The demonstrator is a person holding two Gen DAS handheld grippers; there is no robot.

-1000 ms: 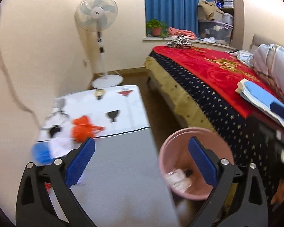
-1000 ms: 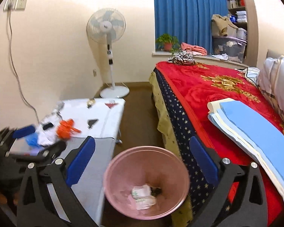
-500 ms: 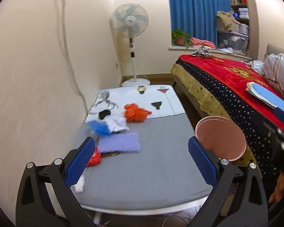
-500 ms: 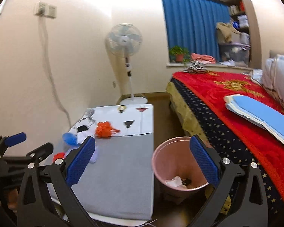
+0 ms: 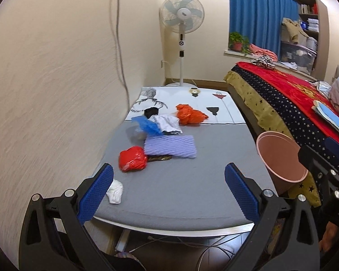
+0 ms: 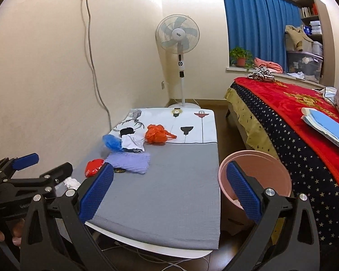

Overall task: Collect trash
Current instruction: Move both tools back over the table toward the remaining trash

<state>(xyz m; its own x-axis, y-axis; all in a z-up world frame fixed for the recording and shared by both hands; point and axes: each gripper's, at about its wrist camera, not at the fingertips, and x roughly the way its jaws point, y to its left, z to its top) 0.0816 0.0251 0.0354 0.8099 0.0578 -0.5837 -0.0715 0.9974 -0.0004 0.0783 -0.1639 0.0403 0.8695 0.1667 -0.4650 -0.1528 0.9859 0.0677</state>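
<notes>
Both claws hung wide open and empty over the near edge of the bench: left claw, right claw. Trash sat along the wall side: red bag, purple foam sheet, orange bag, white wad. The pink bin stood beside the bench, against the bed.
</notes>
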